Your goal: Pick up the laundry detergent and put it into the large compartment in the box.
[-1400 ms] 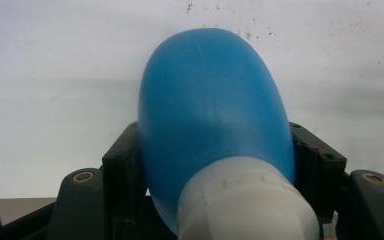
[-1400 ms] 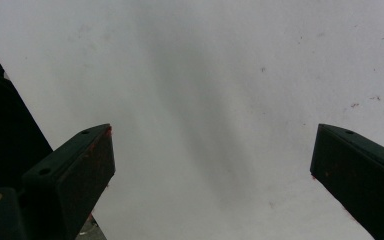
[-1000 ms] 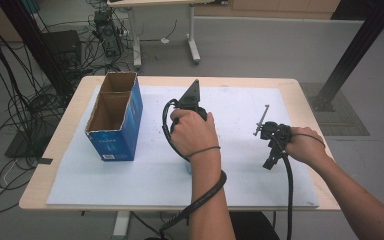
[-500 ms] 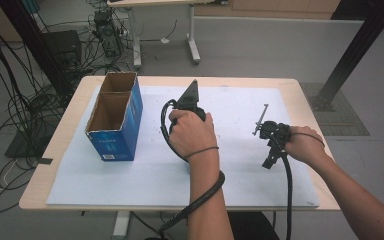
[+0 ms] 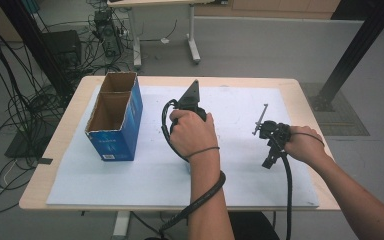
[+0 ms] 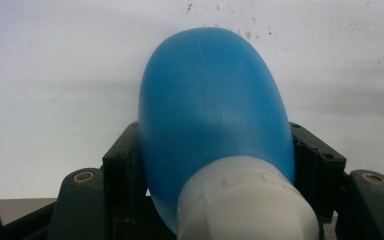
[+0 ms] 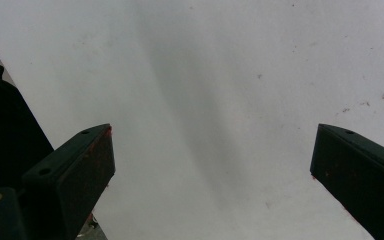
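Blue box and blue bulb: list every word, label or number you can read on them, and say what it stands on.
Blue box: white print and a small white label low on its near end, too small and blurred to read.
Blue bulb in the left gripper: no print on the side that shows.
Nothing can be read.

Blue bulb [image 6: 215, 115] white neck cut off at bottom edge.

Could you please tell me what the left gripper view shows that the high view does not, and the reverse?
Left gripper view: a smooth blue rounded plastic bulb with a white neck, clamped between the left gripper jaws.

High view: an open blue cardboard box, both hands, and the right gripper.

Both: the white sheet covering the table.
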`<state>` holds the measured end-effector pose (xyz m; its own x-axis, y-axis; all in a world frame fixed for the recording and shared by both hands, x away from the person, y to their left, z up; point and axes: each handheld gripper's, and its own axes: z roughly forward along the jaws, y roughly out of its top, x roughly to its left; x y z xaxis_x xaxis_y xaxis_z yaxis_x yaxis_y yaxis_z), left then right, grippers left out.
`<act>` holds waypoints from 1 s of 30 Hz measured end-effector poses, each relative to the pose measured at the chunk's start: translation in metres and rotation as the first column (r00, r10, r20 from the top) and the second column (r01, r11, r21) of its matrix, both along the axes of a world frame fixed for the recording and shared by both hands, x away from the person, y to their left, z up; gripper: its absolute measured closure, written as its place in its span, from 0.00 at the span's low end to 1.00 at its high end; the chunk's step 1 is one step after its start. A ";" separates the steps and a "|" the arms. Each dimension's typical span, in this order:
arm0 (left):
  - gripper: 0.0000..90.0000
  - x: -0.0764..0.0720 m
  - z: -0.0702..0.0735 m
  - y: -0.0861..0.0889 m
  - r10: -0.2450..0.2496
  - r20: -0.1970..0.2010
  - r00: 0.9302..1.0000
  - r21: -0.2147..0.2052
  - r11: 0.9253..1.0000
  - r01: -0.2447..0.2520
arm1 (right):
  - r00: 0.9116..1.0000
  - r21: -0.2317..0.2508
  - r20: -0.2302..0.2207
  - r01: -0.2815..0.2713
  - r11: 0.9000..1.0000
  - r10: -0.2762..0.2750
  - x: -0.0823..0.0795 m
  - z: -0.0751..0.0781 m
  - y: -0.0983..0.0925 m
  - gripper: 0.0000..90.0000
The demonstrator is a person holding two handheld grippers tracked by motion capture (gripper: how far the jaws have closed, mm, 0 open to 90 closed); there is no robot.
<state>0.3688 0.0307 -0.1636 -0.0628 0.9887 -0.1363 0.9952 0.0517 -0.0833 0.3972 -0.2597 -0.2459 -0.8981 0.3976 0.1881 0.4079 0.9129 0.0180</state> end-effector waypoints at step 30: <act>0.40 0.002 0.001 0.002 -0.024 -0.011 1.000 -0.006 1.000 0.024 | 1.000 0.002 -0.001 0.004 1.000 -0.004 -0.001 -0.001 -0.002 0.05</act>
<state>0.3704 0.0325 -0.1631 -0.0407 0.9891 -0.1413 0.9951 0.0274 -0.0948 0.3966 -0.2613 -0.2474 -0.8962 0.4010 0.1898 0.4118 0.9111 0.0195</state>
